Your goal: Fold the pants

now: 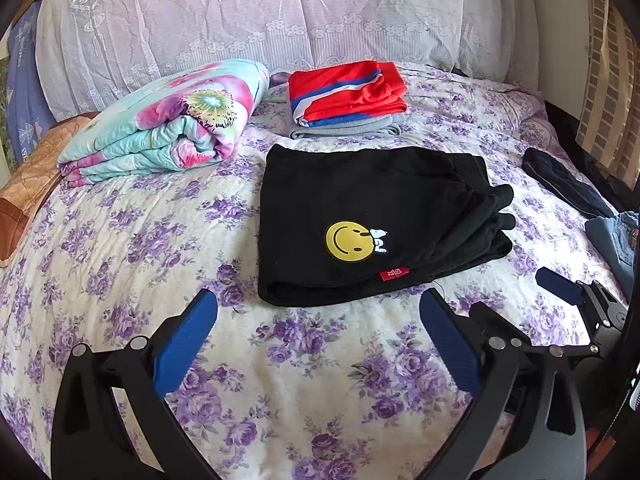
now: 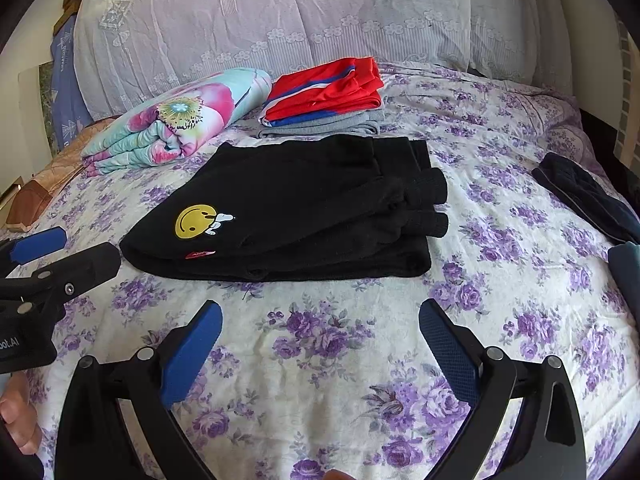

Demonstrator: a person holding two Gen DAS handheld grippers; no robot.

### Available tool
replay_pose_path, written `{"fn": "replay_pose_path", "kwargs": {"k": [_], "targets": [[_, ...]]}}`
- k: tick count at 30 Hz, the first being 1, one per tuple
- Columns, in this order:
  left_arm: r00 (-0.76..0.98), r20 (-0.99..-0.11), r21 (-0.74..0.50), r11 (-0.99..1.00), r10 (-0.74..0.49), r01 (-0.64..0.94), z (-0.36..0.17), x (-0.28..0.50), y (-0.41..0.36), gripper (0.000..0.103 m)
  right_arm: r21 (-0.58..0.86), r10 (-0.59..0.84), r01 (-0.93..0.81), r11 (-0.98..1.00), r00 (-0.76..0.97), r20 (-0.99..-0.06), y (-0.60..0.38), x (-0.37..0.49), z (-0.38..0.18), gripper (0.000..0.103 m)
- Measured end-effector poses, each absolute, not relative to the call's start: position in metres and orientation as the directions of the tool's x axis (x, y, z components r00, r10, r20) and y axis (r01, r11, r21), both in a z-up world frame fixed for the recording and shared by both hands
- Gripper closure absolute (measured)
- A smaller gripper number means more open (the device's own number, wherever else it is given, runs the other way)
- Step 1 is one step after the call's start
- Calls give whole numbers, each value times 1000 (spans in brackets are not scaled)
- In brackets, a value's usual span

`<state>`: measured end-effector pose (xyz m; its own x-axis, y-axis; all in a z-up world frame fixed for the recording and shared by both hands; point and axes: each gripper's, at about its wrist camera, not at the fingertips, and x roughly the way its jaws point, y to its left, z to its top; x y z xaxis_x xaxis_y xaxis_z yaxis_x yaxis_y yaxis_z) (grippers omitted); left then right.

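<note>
Black pants (image 1: 372,200) with a yellow smiley print lie folded into a thick rectangle on the floral bedsheet (image 1: 280,360); they also show in the right wrist view (image 2: 304,208). My left gripper (image 1: 318,304) is open and empty, just short of the pants' near edge. My right gripper (image 2: 320,316) is open and empty, a little before the pants' near edge. The right gripper's fingers (image 1: 560,286) show at the right edge of the left wrist view. The left gripper's fingers (image 2: 40,246) show at the left edge of the right wrist view.
A folded red and blue garment on a grey one (image 1: 348,96) sits behind the pants. A rolled floral quilt (image 1: 168,120) lies at the back left. Dark garments (image 1: 560,180) and jeans (image 1: 616,240) lie at the right. Pillows under lace (image 1: 280,12) line the back.
</note>
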<state>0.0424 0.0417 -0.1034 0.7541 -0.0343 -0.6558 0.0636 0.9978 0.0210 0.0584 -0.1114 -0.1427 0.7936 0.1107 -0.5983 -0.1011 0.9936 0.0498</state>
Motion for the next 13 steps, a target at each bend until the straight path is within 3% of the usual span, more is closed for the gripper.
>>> {"fn": "replay_pose_path", "kwargs": {"k": [13], "targets": [[752, -658, 18, 998, -37, 64, -103, 42, 43, 4, 48, 111, -103, 994, 795, -596, -111, 58, -143, 4]]}}
